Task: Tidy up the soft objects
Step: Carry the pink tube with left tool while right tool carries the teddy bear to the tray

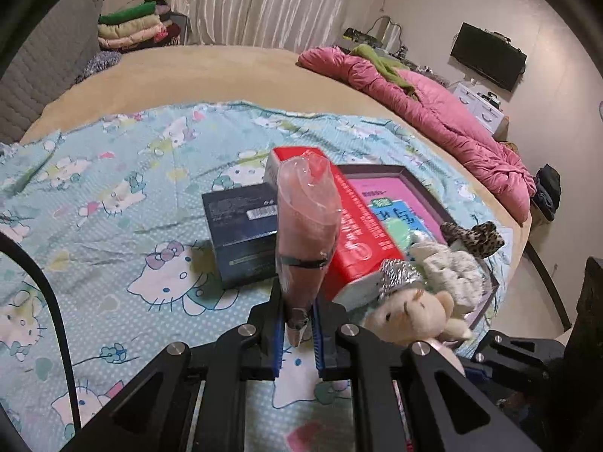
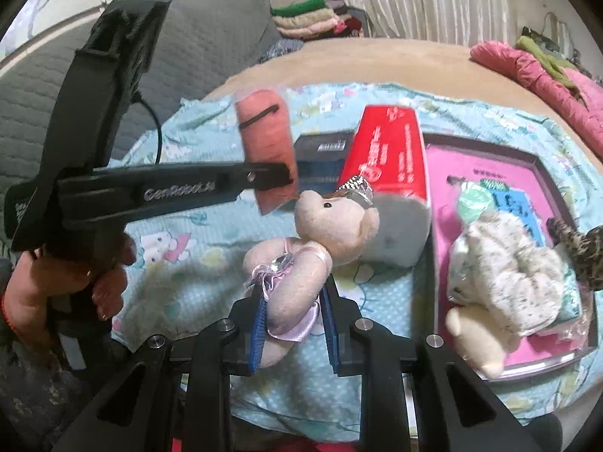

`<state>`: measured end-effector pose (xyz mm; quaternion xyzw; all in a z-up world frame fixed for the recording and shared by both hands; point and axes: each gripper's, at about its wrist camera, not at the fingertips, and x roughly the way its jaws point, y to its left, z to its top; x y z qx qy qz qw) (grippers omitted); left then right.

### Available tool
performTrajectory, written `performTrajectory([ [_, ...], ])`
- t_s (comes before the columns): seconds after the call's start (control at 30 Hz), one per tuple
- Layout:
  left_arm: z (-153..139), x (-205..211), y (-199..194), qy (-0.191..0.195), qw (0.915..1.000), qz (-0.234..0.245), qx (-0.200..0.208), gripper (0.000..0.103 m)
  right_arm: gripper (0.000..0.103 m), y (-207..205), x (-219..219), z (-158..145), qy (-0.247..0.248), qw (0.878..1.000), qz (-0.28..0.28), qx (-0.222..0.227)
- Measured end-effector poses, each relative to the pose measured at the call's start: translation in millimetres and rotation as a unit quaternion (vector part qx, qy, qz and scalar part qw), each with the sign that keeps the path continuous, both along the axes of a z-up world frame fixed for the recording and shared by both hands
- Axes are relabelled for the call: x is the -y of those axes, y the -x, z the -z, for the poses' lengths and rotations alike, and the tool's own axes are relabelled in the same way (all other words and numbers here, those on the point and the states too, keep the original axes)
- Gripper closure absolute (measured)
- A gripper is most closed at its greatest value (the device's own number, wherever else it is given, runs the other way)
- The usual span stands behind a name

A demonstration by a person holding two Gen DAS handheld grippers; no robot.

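Bedspread [image 1: 113, 203]: tray [image 2: 542, 173] with cream plush [image 2: 505, 263].

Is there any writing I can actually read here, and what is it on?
"GenRobot.AI": raised letters on the left gripper, a bit blurred.
Red box: white print, too blurred to read.
Dark box: barcode label and fine print, too small.
Pink tray: characters on the blue card, unreadable.

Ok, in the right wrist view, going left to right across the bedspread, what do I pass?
Pink wrapped roll held up by the left tool → teddy bear in the right tool → red box → pink tray → white fluffy toy → leopard-print item.
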<state>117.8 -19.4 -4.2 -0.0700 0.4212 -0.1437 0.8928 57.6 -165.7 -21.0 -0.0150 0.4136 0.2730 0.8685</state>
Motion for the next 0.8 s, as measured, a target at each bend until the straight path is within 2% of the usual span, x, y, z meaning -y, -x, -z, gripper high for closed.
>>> performTrajectory([
  [0.17,-22,13,14,-0.007,0.9998,0.005,0.016,0.091,0.077,20,17,-25,-0.007,0.999,0.012,0.033],
  [0.43,-52,36,27,-0.012,0.9991,0.019,0.037,0.091,0.077,16,37,-53,-0.014,0.995,0.039,0.089],
  [0.8,-77,82,29,-0.013,0.9973,0.055,0.047,0.091,0.077,13,89,-83,-0.043,0.988,0.088,0.116],
])
